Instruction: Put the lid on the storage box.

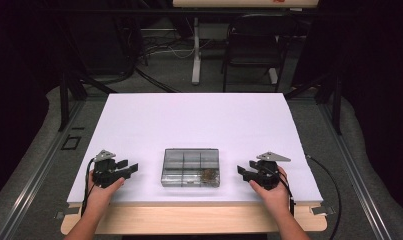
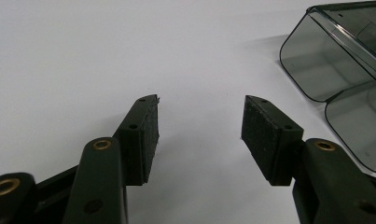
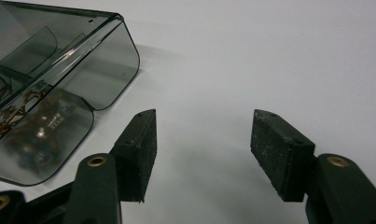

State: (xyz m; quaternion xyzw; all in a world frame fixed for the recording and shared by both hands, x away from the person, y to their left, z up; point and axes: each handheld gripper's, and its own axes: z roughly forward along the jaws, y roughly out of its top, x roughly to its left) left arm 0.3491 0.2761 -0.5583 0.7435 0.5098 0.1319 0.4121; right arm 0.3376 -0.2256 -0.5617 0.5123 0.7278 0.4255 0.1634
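Wide white table (image 1: 189, 120), bare apart from a smoky clear plastic compartment box (image 1: 190, 167) near the front edge, lid shut, small brownish parts in one corner cell. Flanking it, left gripper (image 1: 132, 167) and right gripper (image 1: 241, 171), jaws spread and empty, seemingly poised for a two-sided approach.

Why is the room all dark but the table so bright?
High view: light falls on the white table, the room behind stays dim and a bit blurry. Right gripper view: a bright streak glints on the smoky plastic box. Left gripper view: the box casts a soft shadow.
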